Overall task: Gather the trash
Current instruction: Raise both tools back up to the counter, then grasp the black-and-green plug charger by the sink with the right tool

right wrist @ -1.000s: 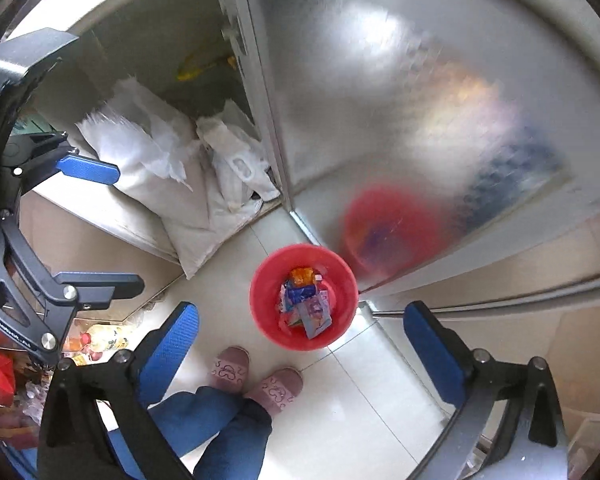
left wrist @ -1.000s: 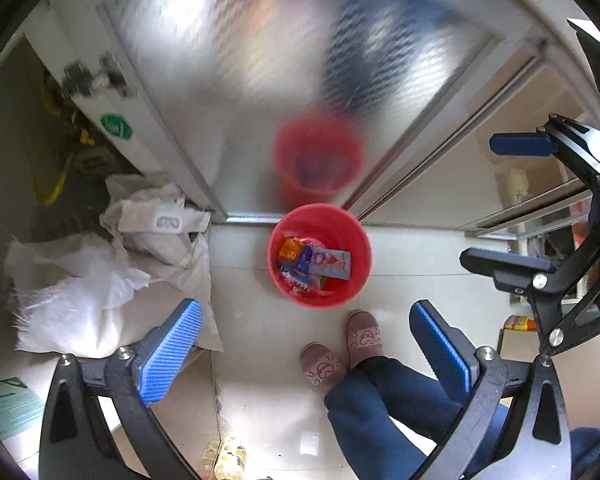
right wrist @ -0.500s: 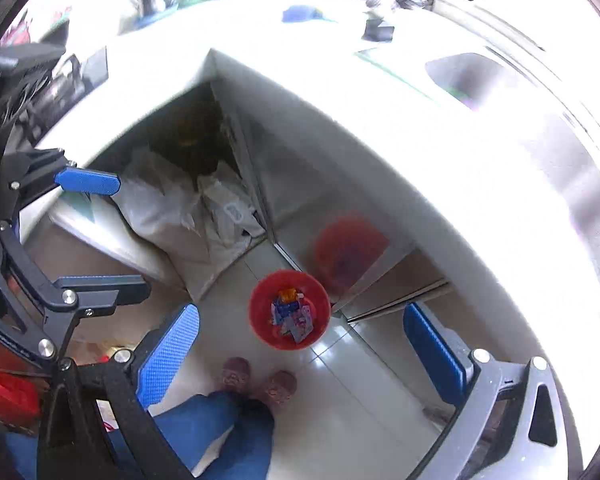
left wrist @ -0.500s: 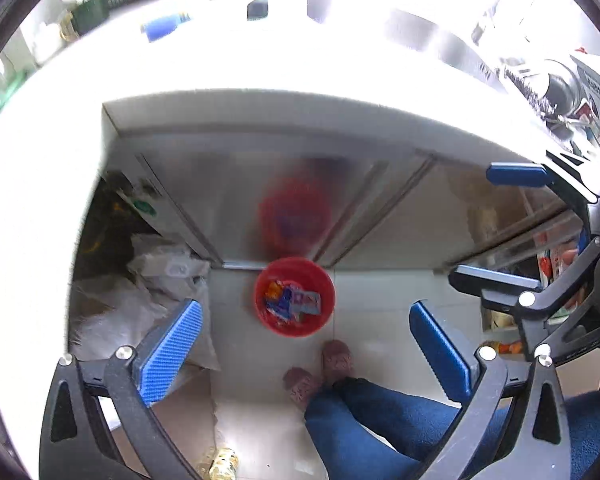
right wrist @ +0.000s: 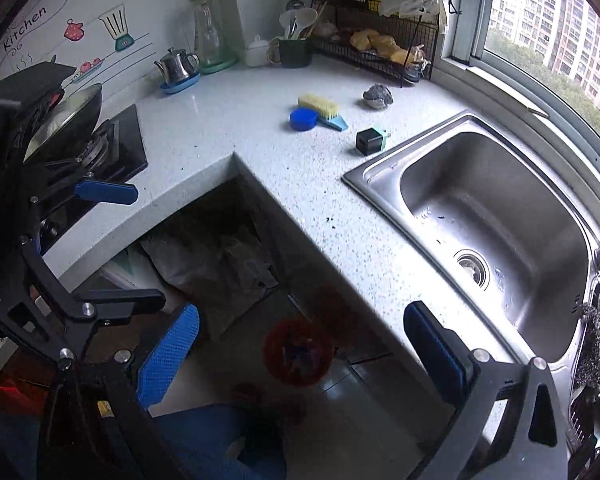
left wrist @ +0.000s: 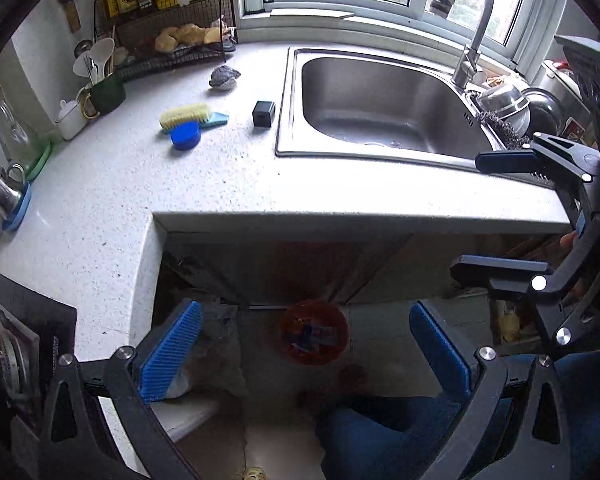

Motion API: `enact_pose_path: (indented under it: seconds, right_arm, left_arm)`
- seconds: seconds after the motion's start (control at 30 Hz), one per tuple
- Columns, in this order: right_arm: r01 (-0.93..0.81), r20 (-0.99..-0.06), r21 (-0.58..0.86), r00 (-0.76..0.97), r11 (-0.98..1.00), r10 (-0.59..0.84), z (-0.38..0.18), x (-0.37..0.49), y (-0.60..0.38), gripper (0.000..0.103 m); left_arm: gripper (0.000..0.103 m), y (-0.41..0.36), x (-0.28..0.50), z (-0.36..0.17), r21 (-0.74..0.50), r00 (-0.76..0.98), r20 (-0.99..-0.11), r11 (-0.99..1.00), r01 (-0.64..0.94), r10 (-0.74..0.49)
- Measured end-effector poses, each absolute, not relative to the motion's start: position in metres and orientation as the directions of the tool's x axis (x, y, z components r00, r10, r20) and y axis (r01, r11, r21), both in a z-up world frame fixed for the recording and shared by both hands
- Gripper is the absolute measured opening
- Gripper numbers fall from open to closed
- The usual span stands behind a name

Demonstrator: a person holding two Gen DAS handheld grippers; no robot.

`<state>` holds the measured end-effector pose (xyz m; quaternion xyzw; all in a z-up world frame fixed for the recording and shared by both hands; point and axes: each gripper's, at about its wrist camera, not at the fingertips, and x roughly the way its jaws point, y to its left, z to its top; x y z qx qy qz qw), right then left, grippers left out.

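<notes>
A red bin (left wrist: 286, 334) with colourful wrappers in it stands on the floor below the counter edge, also seen dim in the right wrist view as the red bin (right wrist: 272, 352). My left gripper (left wrist: 306, 356) hangs open high above it, nothing between its blue pads. My right gripper (right wrist: 302, 356) is open too and holds nothing. On the white countertop (left wrist: 204, 184) lie a crumpled grey lump (left wrist: 224, 76), a small black box (left wrist: 263, 113), and a yellow brush (left wrist: 184, 114) with a blue lid (left wrist: 185, 135). All are far beyond both grippers.
A steel sink (left wrist: 284, 120) with a tap (left wrist: 470, 20) fills the right of the counter. A stove with a wok (right wrist: 68, 120) sits at the left. A wire rack (right wrist: 380, 52), a utensil cup and a kettle line the back. White bags (right wrist: 220, 268) lie under the counter. A person's jeans (left wrist: 380, 432) are below.
Both grippers have risen from near the floor to above counter height. The red bin has shrunk far below, and the countertop and sink have come into view. Both stay open.
</notes>
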<state>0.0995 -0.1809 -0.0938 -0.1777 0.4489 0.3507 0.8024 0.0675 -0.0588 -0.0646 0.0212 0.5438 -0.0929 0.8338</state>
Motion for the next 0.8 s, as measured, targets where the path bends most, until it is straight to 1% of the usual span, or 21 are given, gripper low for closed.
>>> enact_pose_path:
  seconds: [0.1, 0.2, 0.37, 0.6, 0.8]
  right_arm:
    - [-0.729, -0.838, 0.013, 0.365, 0.684, 0.405, -0.082, 0.109, -0.174, 0.102]
    - [-0.737, -0.821, 0.01, 0.38, 0.676, 0.427, -0.075, 0.12, -0.167, 0.102]
    - [-0.727, -0.809, 0.022, 0.39, 0.687, 0.439, -0.067, 0.147, -0.154, 0.102]
    - [-0.702, -0.817, 0.006, 0.408, 0.713, 0.408, -0.068, 0.198, -0.129, 0.102]
    - [-0.669, -0.839, 0.041, 0.38, 0.742, 0.389, -0.079, 0.255, -0.1, 0.102]
  left_arm:
    - [0.103, -0.049, 0.08, -0.046, -0.066, 0.404, -0.905, 0.983, 0.171, -0.131]
    - [0.103, -0.04, 0.095, -0.034, -0.004, 0.418, -0.905, 0.984, 0.178, -0.079]
    - [0.103, -0.023, 0.122, -0.026, 0.0, 0.426, -0.901, 0.981, 0.192, -0.083]
    - [0.103, 0.015, 0.182, -0.039, -0.003, 0.42, -0.901, 0.971, 0.237, -0.106]
    - [0.103, 0.05, 0.243, -0.059, -0.031, 0.369, -0.919, 0.958, 0.284, -0.139]
